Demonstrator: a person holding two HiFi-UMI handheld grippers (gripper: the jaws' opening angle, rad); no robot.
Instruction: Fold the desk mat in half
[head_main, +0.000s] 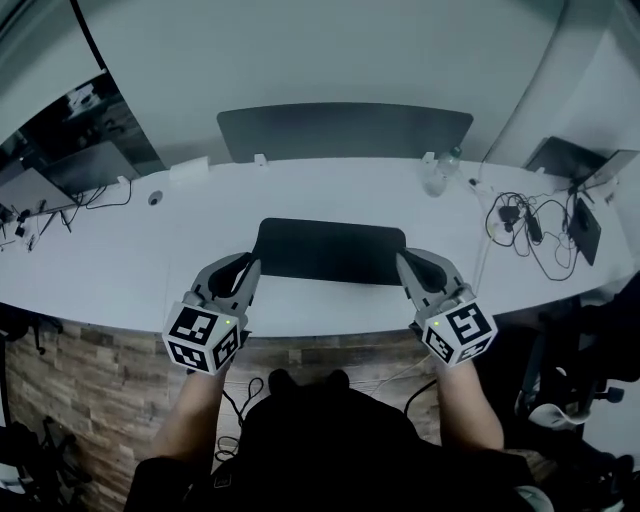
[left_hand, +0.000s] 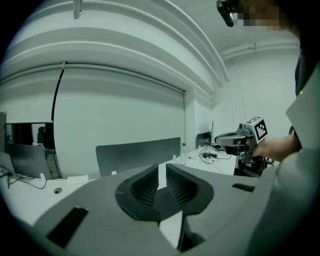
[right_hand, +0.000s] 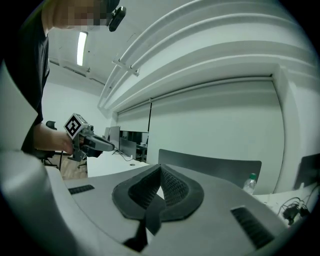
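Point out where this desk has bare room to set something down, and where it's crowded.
Bare: the wide stretch of white desk left of the desk mat, up to the small round fitting; also the strip between mat and grey divider panel. Crowded: the right end, with the water bottle and tangled cables.

The white table bears a dark desk mat, near middle. Far right: a water bottle, tangled cables.

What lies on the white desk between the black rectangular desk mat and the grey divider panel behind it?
Nothing: in the head view the white desk is bare between the black rectangular desk mat and the grey divider panel.
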